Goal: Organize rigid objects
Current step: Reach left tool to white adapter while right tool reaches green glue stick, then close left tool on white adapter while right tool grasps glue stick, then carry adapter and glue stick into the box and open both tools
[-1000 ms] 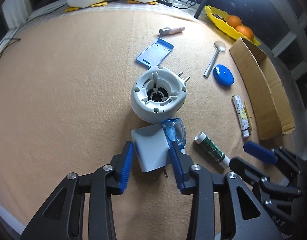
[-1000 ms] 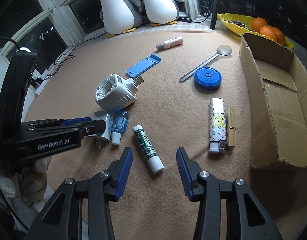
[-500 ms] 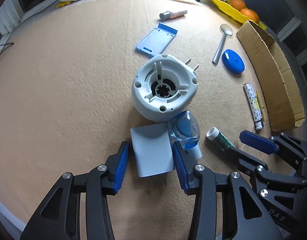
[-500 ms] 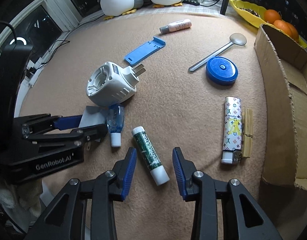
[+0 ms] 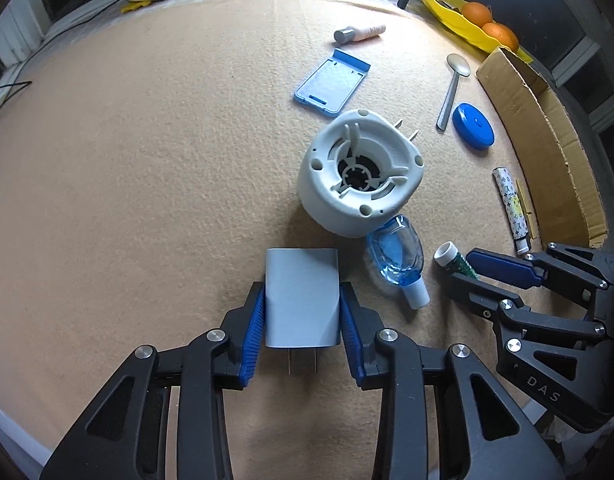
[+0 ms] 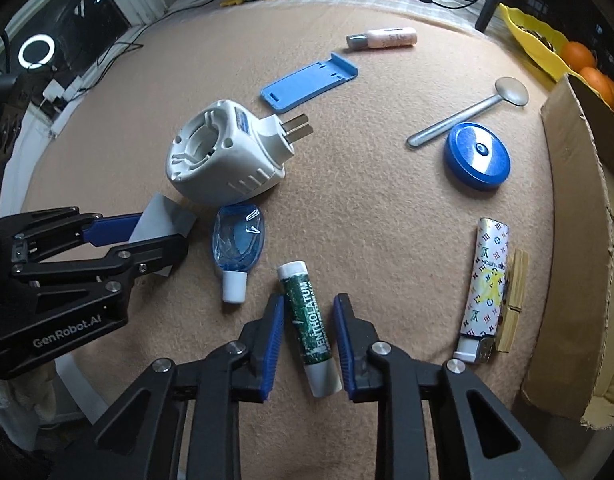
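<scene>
My left gripper [image 5: 302,304] is shut on a grey plug adapter [image 5: 302,296], its prongs pointing back toward me; both pads press its sides. The adapter also shows in the right wrist view [image 6: 163,218]. My right gripper [image 6: 309,320] is open and straddles a green lip-balm stick [image 6: 309,316] that lies on the tan blanket; small gaps remain on both sides. A white plug-in device [image 5: 359,178] and a blue clear bottle [image 5: 397,258] lie just beyond the adapter.
A cardboard box [image 6: 579,240] stands at the right. Near it lie a patterned lighter [image 6: 485,284], a blue round lid [image 6: 477,156], a spoon [image 6: 467,114], a blue phone stand [image 6: 309,82] and a pink tube [image 6: 383,37]. A yellow tray with oranges [image 5: 467,20] sits far right.
My left gripper has closed onto the grey adapter and drawn it back from the white device. My right gripper has moved forward and narrowed around the lip-balm stick.
</scene>
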Demonstrator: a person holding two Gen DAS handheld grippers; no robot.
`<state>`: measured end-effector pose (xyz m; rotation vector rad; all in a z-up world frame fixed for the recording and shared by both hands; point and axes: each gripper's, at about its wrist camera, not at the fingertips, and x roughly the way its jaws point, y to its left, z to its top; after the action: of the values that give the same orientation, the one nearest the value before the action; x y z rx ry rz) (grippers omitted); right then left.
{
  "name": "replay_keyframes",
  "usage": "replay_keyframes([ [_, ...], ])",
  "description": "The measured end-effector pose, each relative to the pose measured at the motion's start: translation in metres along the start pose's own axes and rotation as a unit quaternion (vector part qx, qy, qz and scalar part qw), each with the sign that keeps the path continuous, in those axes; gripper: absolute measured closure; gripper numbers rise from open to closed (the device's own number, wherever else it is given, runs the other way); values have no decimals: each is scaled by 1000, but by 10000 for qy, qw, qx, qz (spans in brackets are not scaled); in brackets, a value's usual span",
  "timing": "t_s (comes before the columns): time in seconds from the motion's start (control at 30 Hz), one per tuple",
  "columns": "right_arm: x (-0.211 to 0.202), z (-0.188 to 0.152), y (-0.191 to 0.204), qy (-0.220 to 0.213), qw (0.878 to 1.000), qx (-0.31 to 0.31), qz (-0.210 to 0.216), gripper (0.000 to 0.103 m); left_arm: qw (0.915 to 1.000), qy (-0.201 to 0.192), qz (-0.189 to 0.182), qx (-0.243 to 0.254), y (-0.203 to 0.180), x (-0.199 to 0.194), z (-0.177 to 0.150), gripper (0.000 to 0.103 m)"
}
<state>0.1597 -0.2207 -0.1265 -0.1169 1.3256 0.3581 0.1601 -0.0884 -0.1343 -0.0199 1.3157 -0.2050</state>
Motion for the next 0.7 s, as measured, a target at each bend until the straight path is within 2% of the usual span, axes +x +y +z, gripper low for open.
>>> replay_keyframes([
  [0.13,0,-4,6,-34,9997,-134,-202,89,10000,-62,69,1,-2,-1,-3,69],
  [0.33,-9,-10,6,-236,9996,97,-151,89,9998,-172,117,-53,-4,-10,-9,69],
  [0.7,-90,-25,-25,-1092,9914,681,230,89,9977,-640,-3,202,-20,-65,-6,69],
])
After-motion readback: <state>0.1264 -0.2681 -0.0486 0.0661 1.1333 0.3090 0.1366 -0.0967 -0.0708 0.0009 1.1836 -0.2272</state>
